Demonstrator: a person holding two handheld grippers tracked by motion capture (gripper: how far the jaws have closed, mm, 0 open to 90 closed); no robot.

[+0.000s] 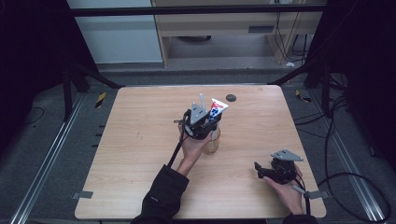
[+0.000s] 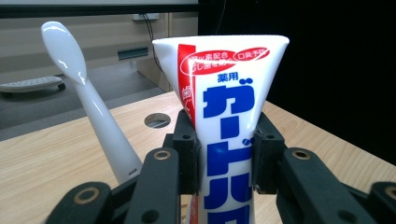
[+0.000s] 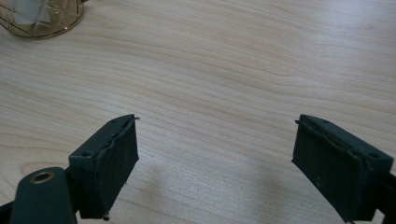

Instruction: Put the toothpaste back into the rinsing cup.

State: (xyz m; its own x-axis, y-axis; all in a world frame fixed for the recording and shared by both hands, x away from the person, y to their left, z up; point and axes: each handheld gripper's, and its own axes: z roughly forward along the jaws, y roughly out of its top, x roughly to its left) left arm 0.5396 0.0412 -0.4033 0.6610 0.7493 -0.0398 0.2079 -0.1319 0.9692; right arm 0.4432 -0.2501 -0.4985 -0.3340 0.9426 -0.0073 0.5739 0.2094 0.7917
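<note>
White toothpaste tube, blue "ガード" lettering

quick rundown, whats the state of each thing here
toothpaste tube: upright, crimped end up, clamped between the pads of the left hand-held gripper, over the glass
toothbrush: standing tilted, head end up, beside the tube
glass: upright on the table
right hand-held gripper: jaws open, nothing between them, low over the table
</note>
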